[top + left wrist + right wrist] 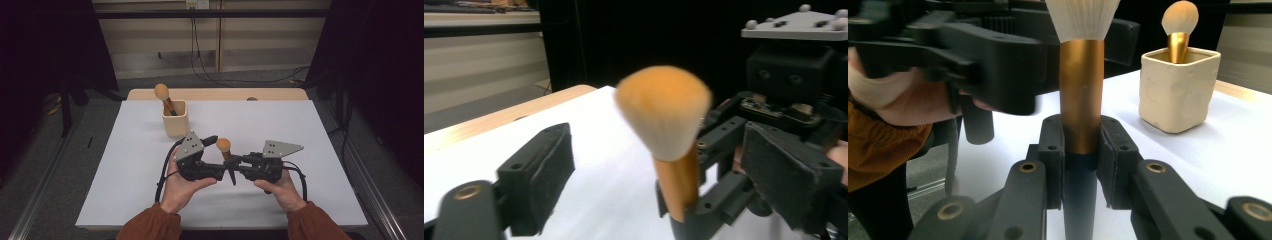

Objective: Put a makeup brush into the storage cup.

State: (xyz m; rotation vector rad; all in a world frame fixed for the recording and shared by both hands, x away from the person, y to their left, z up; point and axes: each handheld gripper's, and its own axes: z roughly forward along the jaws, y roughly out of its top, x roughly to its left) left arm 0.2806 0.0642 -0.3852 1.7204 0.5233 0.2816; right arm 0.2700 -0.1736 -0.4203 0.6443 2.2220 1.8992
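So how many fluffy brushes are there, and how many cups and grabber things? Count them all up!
Makeup brushes: 2, one clamped upright in the right gripper (held brush), one standing in the cup (brush in cup)
Cream square cup: 1
Grippers: 2, the right one plus the left gripper, which is open
Total: 5
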